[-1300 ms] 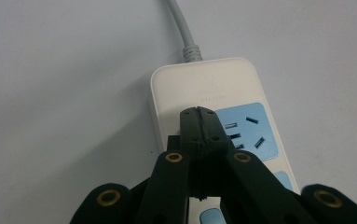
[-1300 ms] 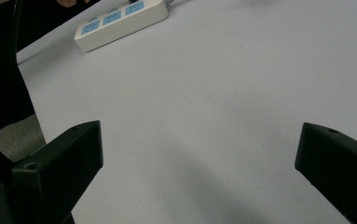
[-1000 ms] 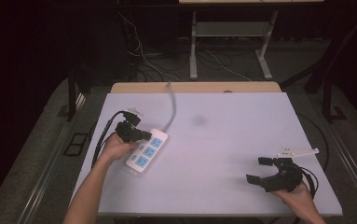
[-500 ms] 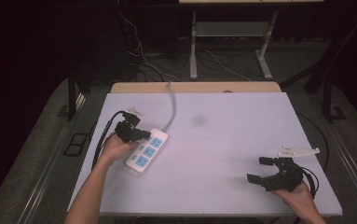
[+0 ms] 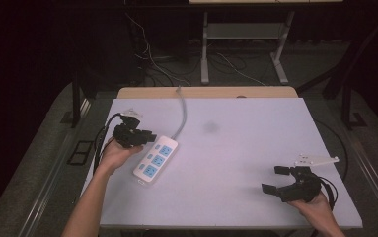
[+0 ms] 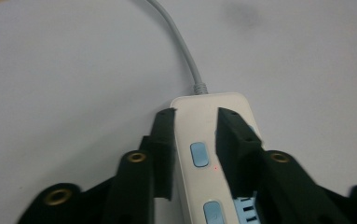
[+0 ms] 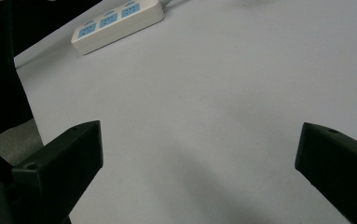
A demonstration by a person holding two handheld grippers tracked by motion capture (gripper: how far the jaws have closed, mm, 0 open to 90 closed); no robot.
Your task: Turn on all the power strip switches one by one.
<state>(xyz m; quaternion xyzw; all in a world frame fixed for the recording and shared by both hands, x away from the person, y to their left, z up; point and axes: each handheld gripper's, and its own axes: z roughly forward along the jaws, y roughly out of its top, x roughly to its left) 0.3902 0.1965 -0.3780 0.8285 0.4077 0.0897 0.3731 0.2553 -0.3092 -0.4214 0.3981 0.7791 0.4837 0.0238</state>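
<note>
Power strip: we see the white power strip (image 5: 156, 157) lying flat on the left half of the table (image 5: 236, 148), its long axis slanted, three blue socket faces up.
Strip cord: we trace the grey cord (image 5: 181, 112) from the strip's far end toward the table's back edge, where it runs off the top.
Left gripper: we locate the left gripper (image 5: 144, 137) at the cord end of the strip, held in the person's left hand (image 5: 113, 155). In the left gripper view its jaws straddle the strip's end (image 6: 209, 140), one black jaw along each long side.
Left gripper state: its jaws have just been opening. We read the strip as sitting between them with the left jaw just beside the casing and the right jaw over the top edge; we see no firm clamp, so we rate it as released.
Switches: we note two pale blue rocker buttons (image 6: 198, 154) on the strip's top face between the jaws.
Right gripper: we find the right gripper (image 5: 278, 180) near the table's front right corner, in the right hand (image 5: 320, 207), well apart from the strip.
Right gripper state: its jaws stand wide apart over bare table surface, with nothing between them.
Far view of strip: from the right gripper view, the strip (image 7: 118, 21) lies at the upper left.
</note>
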